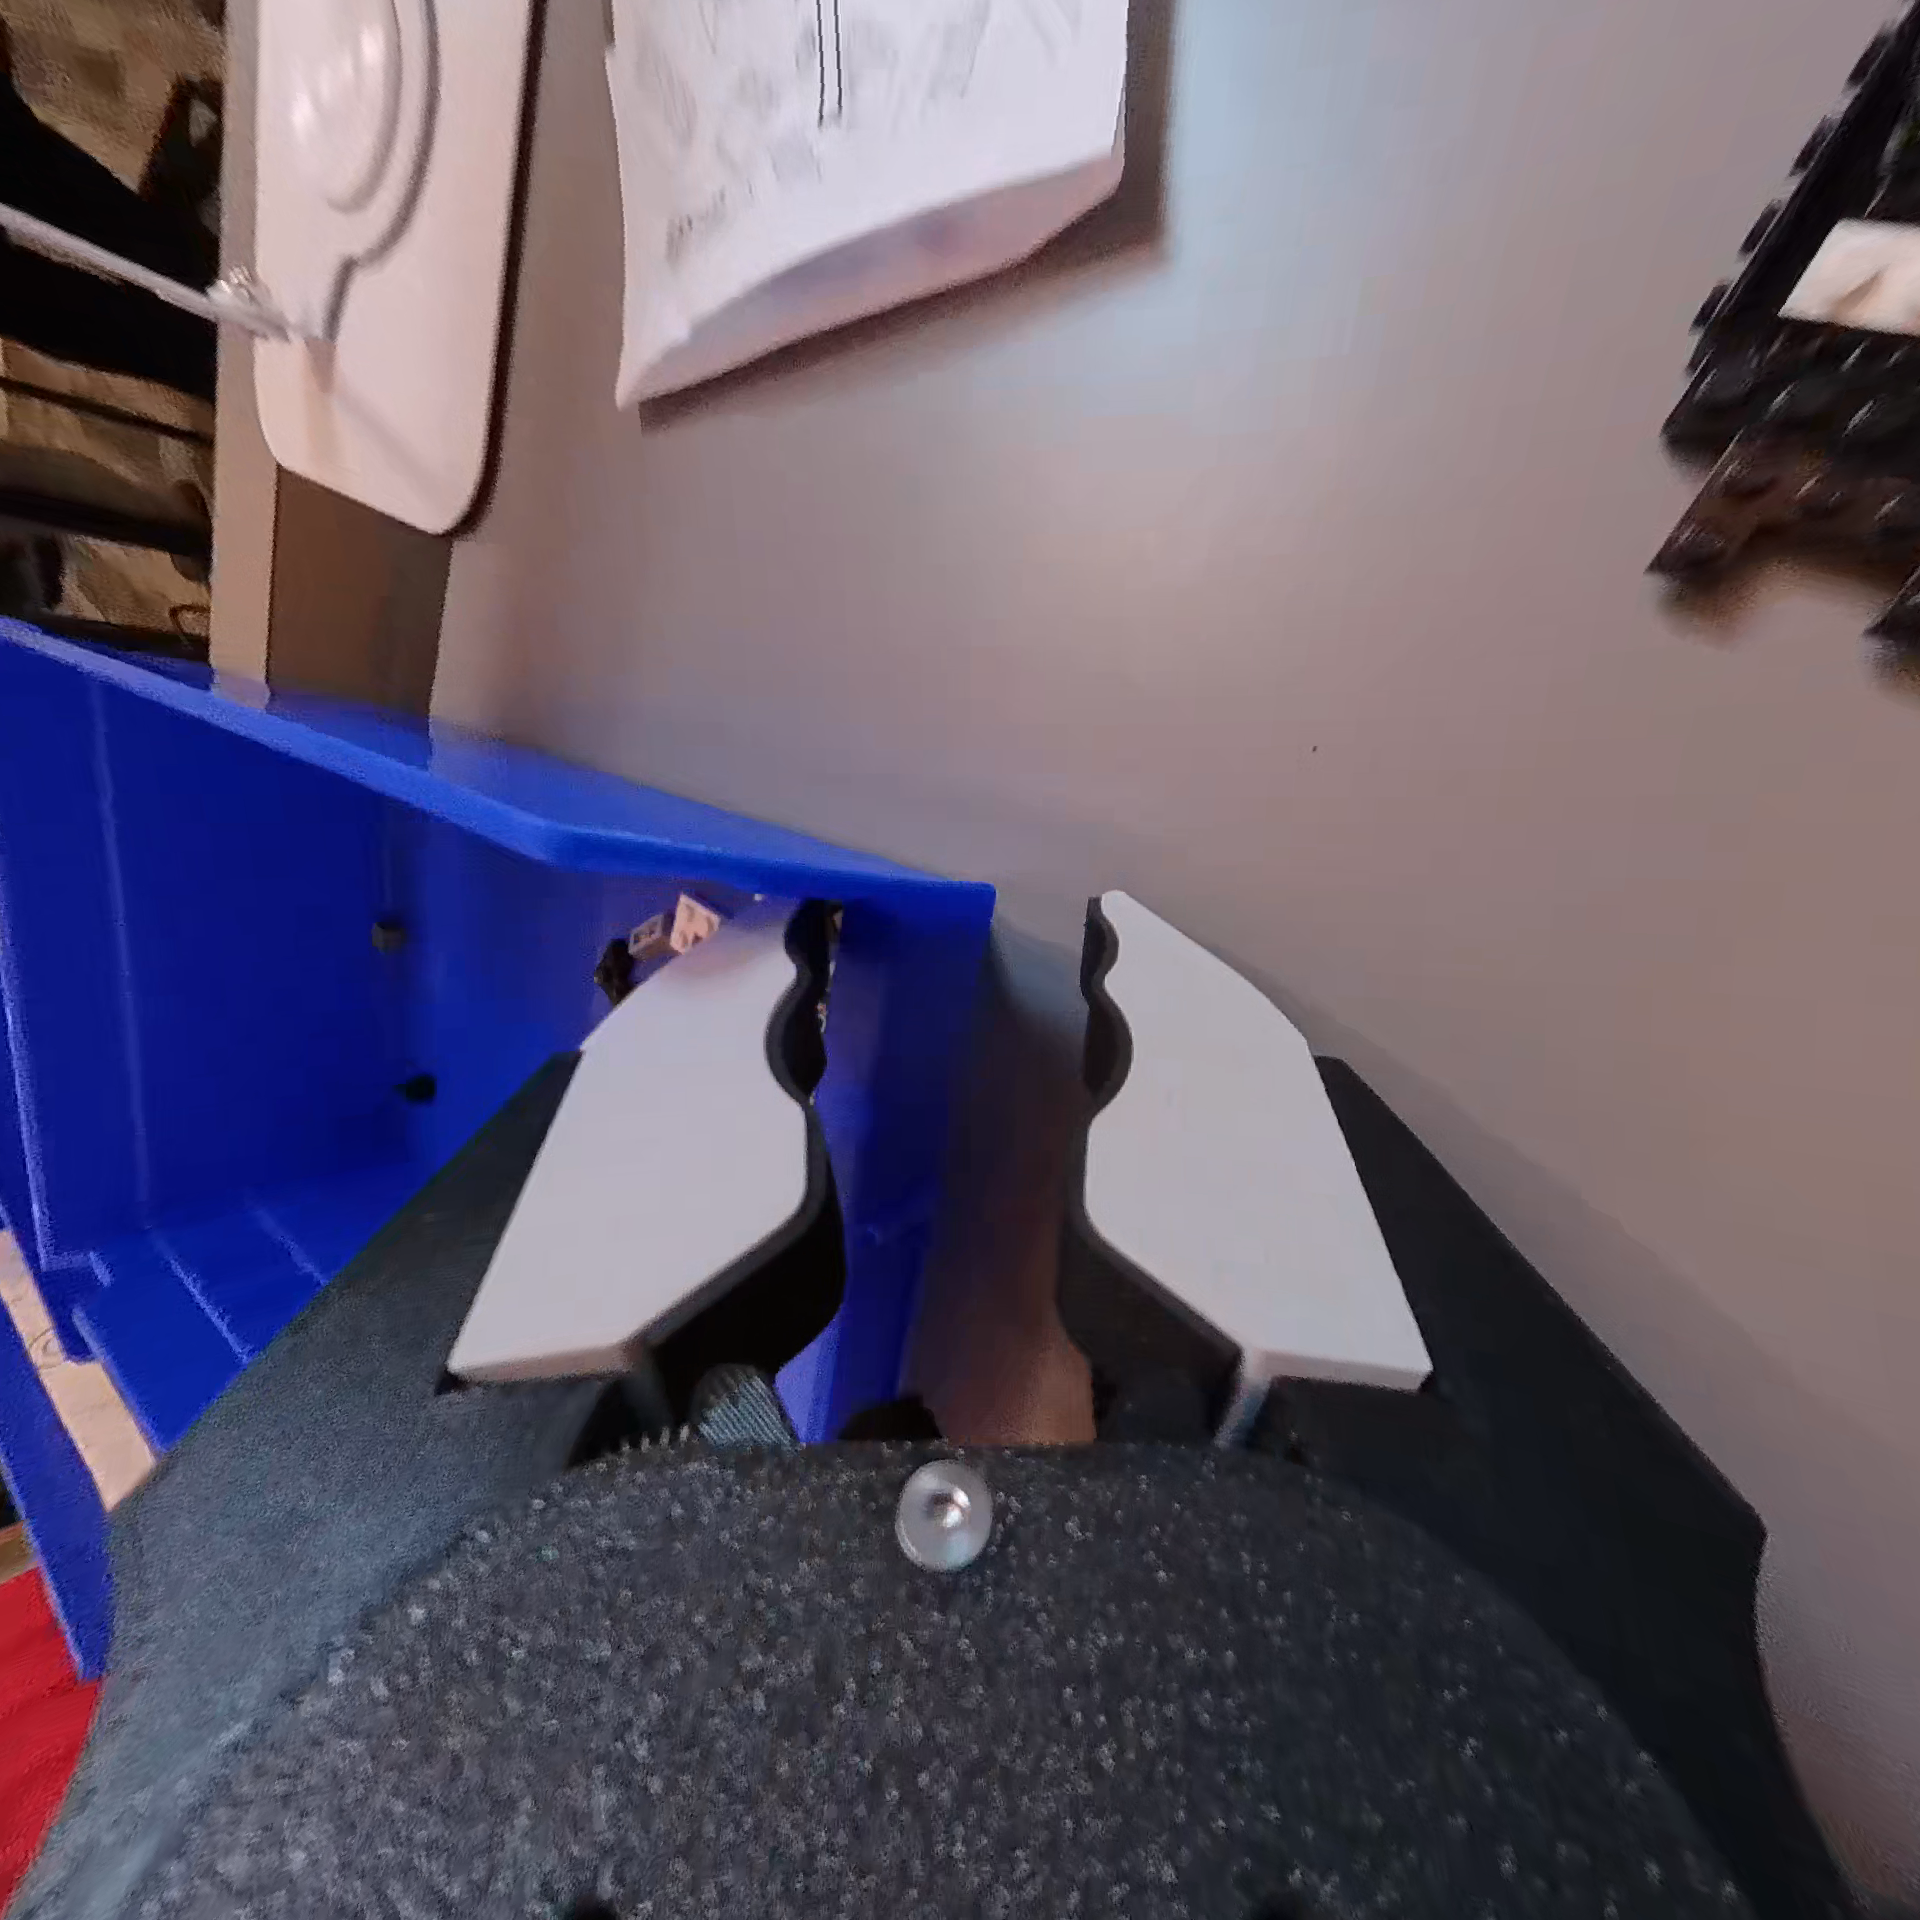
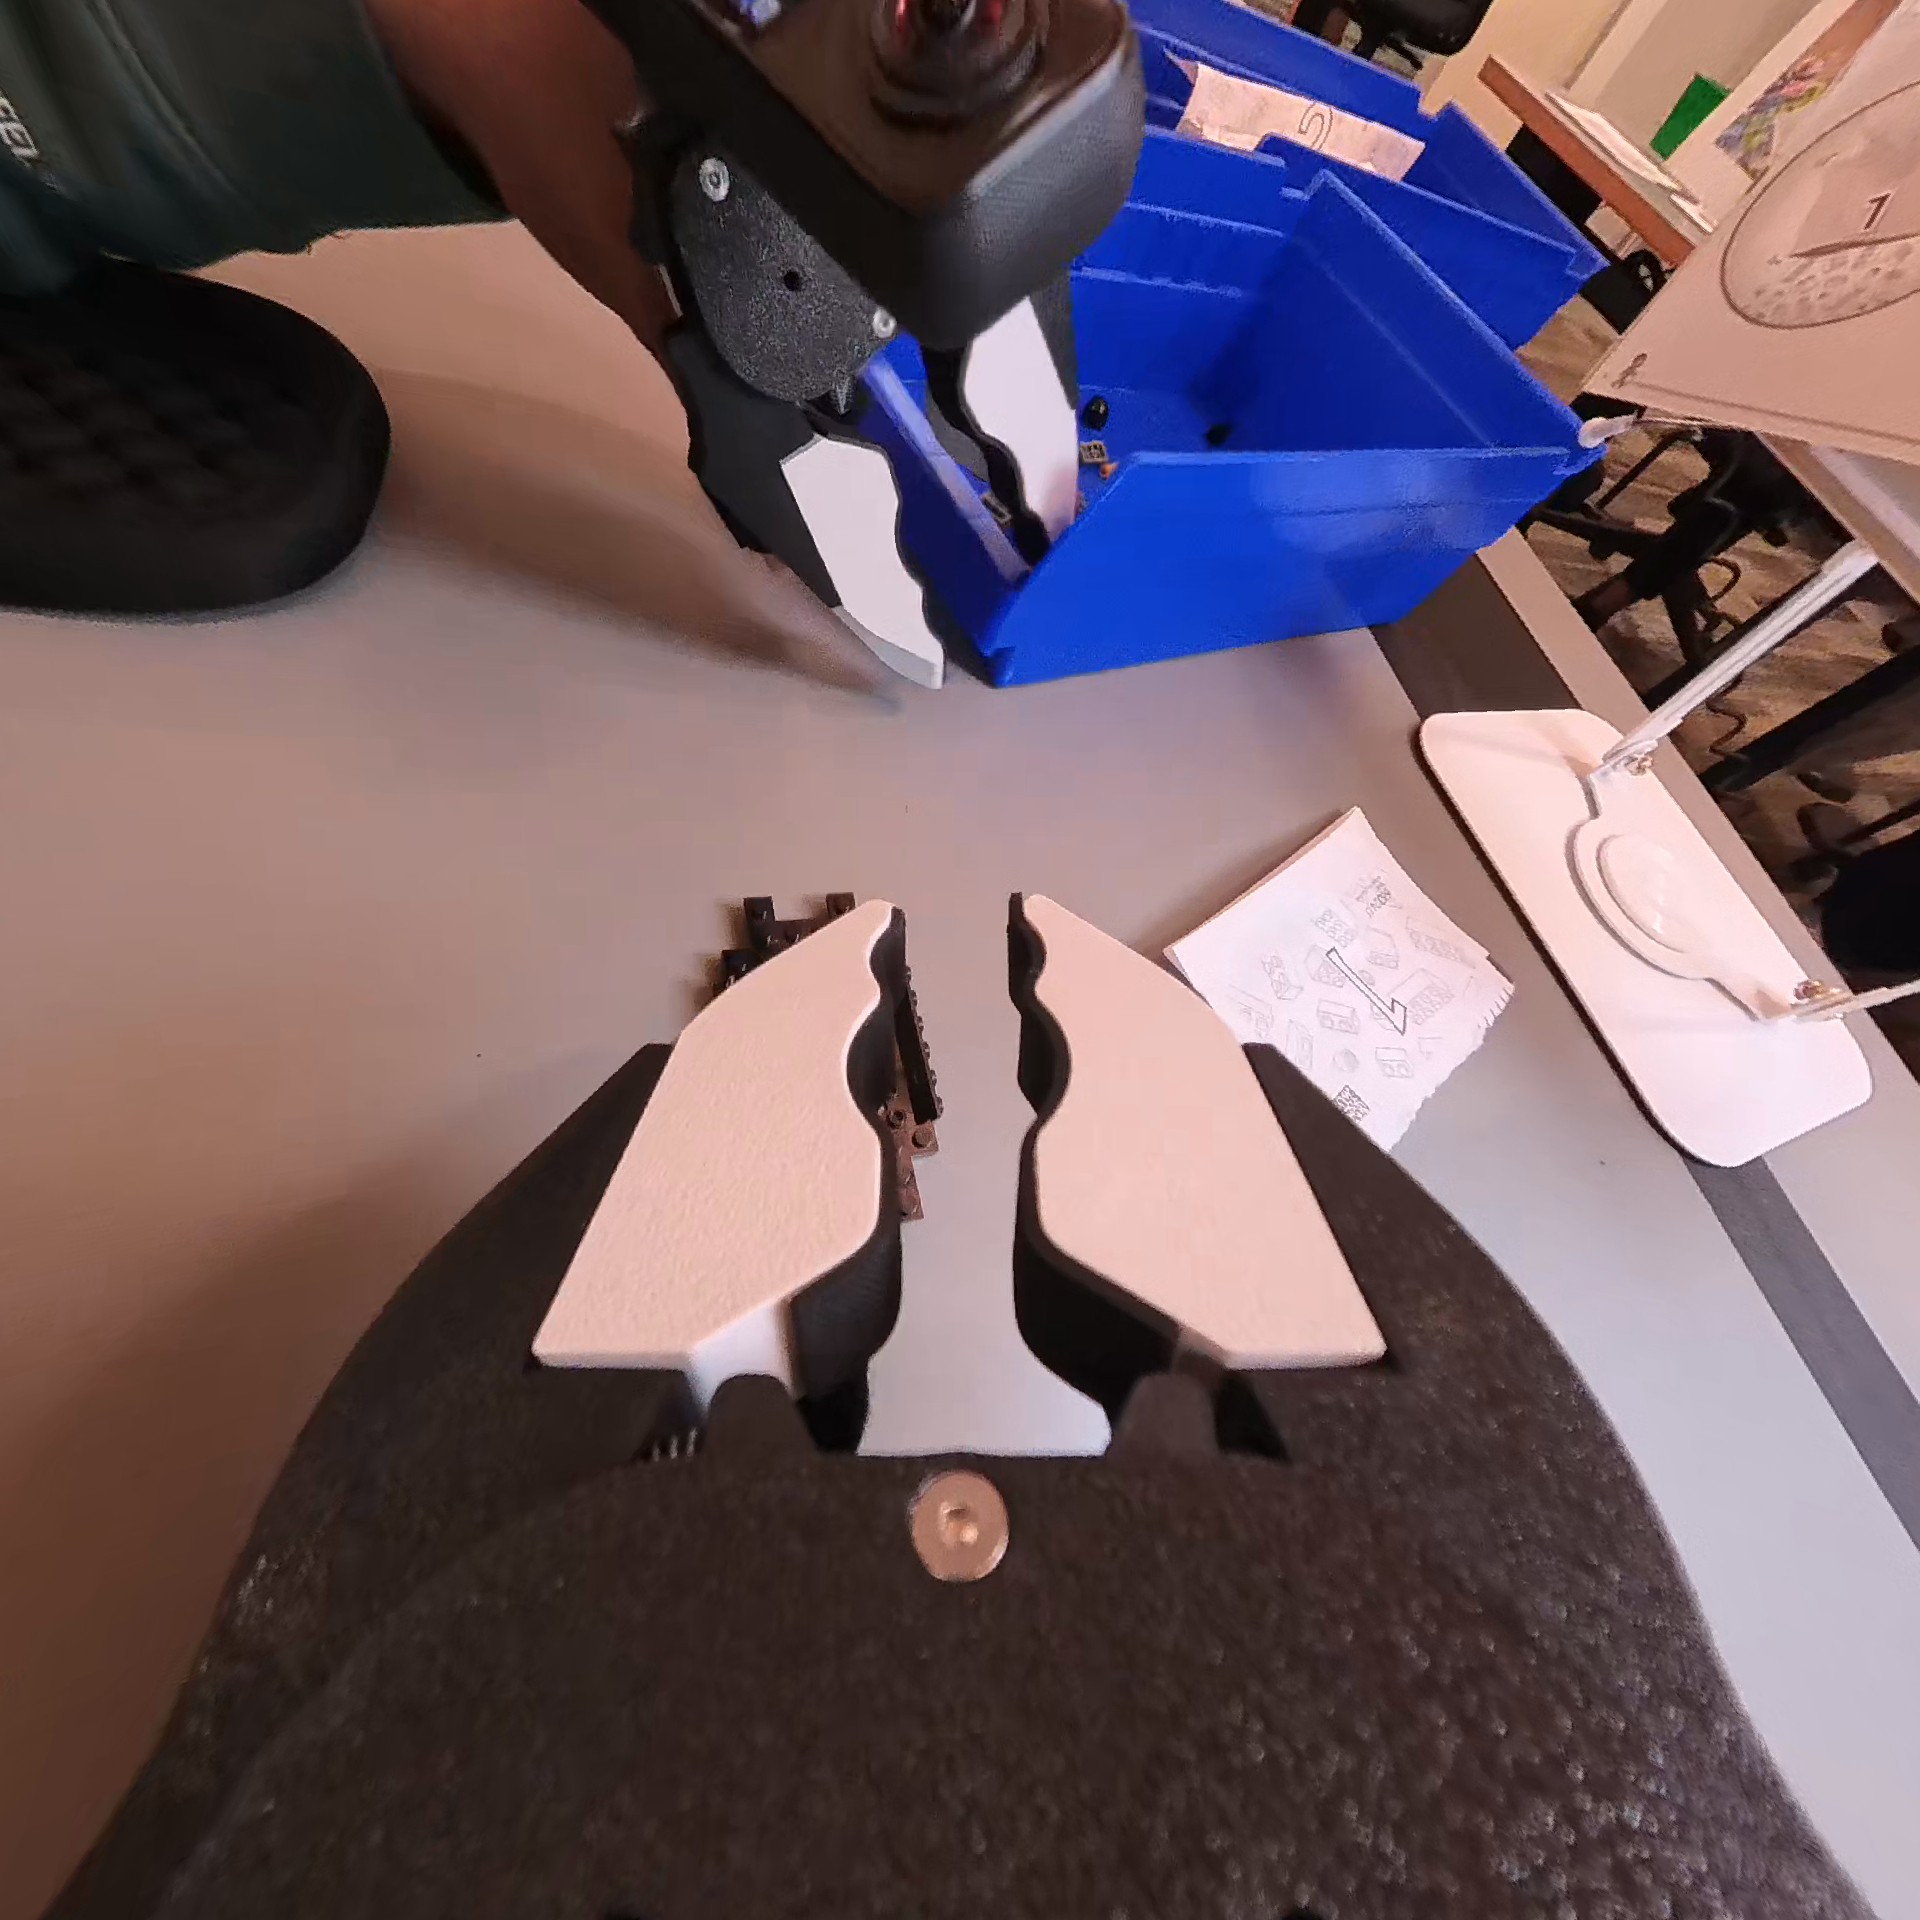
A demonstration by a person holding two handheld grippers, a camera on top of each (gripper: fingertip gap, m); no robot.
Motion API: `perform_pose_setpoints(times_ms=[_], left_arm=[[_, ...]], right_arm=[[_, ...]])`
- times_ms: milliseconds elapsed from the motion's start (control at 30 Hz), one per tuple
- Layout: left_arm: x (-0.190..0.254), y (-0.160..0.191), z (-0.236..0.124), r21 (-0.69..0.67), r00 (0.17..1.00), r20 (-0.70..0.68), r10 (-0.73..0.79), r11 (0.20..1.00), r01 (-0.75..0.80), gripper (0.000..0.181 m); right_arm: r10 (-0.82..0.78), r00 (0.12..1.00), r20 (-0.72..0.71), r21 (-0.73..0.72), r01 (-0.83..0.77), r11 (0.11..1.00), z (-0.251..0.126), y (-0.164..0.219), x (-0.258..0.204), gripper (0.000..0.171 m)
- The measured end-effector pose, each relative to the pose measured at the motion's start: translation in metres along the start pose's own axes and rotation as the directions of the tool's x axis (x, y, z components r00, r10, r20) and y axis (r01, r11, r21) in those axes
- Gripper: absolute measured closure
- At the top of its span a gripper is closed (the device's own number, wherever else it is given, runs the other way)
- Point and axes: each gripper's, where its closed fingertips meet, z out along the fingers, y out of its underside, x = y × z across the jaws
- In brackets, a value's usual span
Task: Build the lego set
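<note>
My left tongs (image 2: 977,582), parted and empty, straddled the blue bin (image 2: 1299,561) wall, fetching a brick; my right tongs (image 2: 956,925) hovered agape, empty, over the dark build (image 2: 790,930).

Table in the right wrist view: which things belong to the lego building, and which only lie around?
For the job:
- dark lego assembly
- blue bin holding small pieces
- instruction sheet
- left tongs, one finger inside the bin, one outside
- right tongs, open

Lying about:
- white stand base
- black round pad
</note>
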Motion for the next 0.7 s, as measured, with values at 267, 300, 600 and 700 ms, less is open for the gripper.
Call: perform_pose_setpoints(times_ms=[267,300,600,700], left_arm=[[0.005,-0.045,-0.057,0.370,0.975,-0.159,-0.155,0.906,0.204,0.165],[0.008,-0.054,-0.067,0.424,0.970,-0.186,-0.154,0.878,0.221,0.173],[0.074,-0.074,-0.057,0.467,0.926,-0.376,-0.011,0.862,0.200,0.179],[0.100,-0.070,-0.046,0.435,0.883,-0.470,0.016,0.874,0.216,0.171]], right_arm=[[0.020,0.999,0.032,-0.068,-0.018,0.998,0.006,0.015,-0.003,0.151],[0.026,0.999,0.040,-0.078,-0.023,0.997,0.007,0.018,-0.003,0.150],[0.082,0.982,0.172,-0.191,-0.049,0.980,0.016,0.045,-0.022,0.133],[0.070,0.964,0.257,-0.236,-0.008,0.972,0.013,0.052,-0.039,0.133]])
